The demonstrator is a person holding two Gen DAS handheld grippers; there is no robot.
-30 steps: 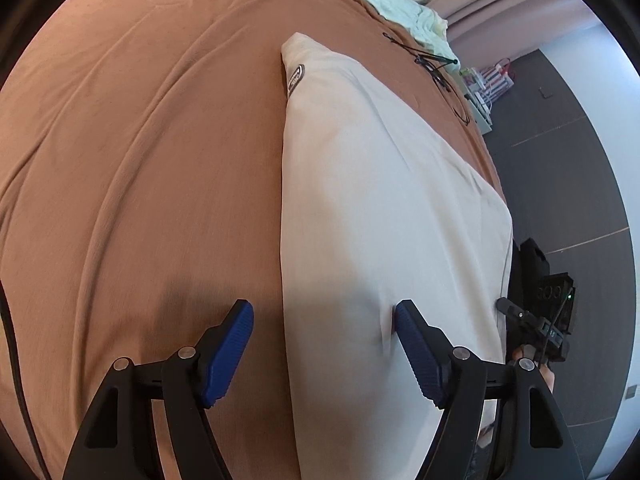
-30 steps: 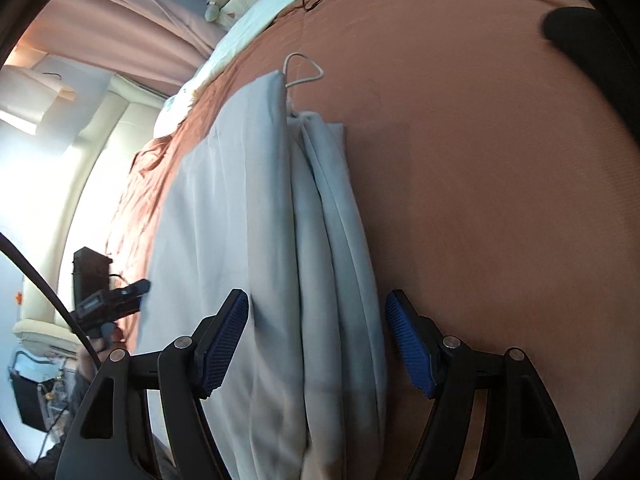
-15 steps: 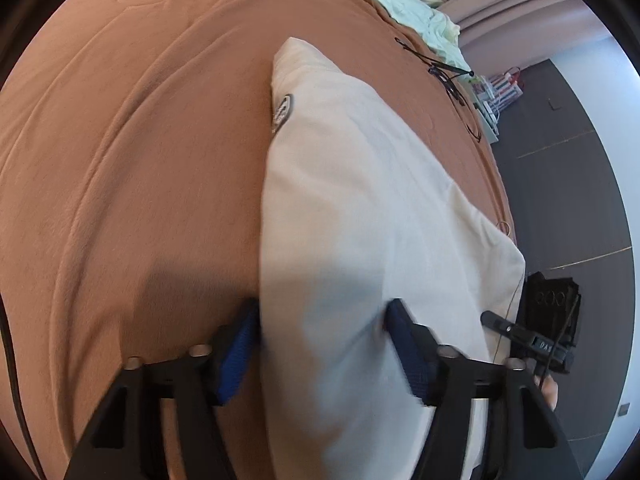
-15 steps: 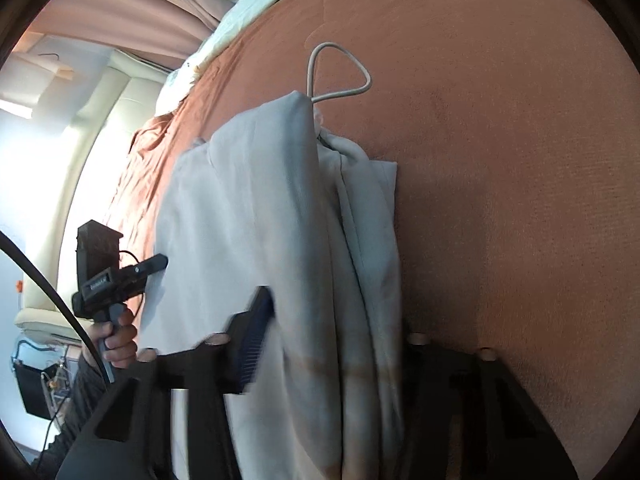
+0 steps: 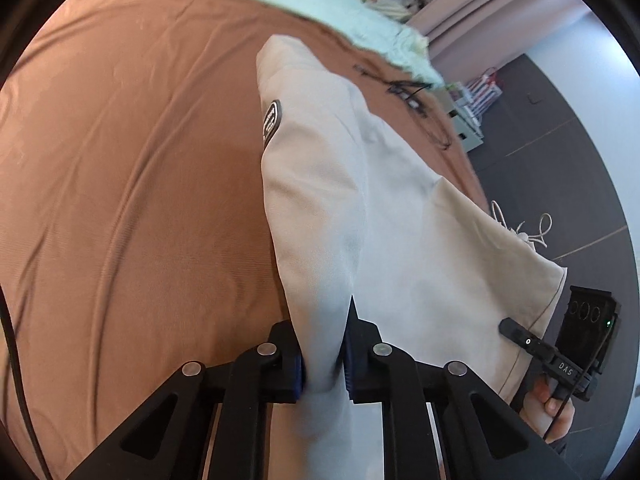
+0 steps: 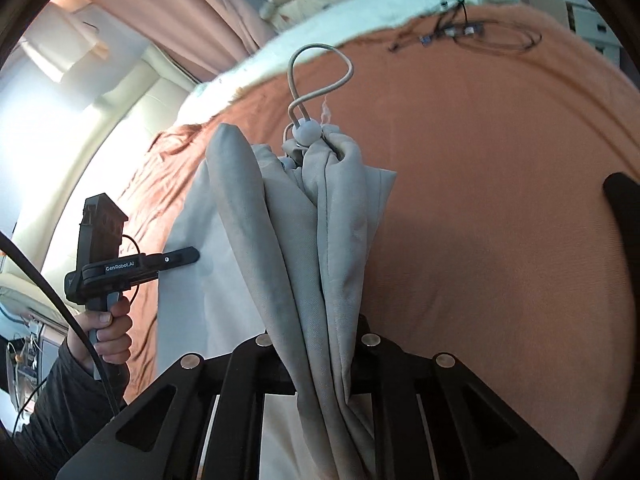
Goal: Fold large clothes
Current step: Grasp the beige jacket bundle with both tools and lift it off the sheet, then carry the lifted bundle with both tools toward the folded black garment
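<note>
A large pale beige garment (image 5: 400,220) with a round dark patch (image 5: 272,120) lies on a brown bedspread (image 5: 120,200), its near edge lifted. My left gripper (image 5: 322,344) is closing, and its blue pads pinch a fold of the cloth. In the right wrist view the garment (image 6: 304,240) hangs bunched, with a drawstring loop and toggle (image 6: 307,132) at its far end. My right gripper (image 6: 324,360) is closing too, with the gathered cloth pressed between its jaws. Each gripper shows in the other's view, held in a hand: the right gripper (image 5: 520,332) and the left gripper (image 6: 176,258).
A pale green blanket (image 5: 360,20) and soft toys lie at the bed's far end. Thin black cables (image 6: 460,36) rest on the bedspread beyond the garment. Dark floor (image 5: 560,160) lies past the bed's right side. Pink curtains (image 6: 200,8) hang behind, and a black object (image 6: 624,220) juts in at the right.
Both grippers went from wide open around the garment's near edge to closed on it. They rose, pulling the cloth up off the bedspread into hanging folds.
</note>
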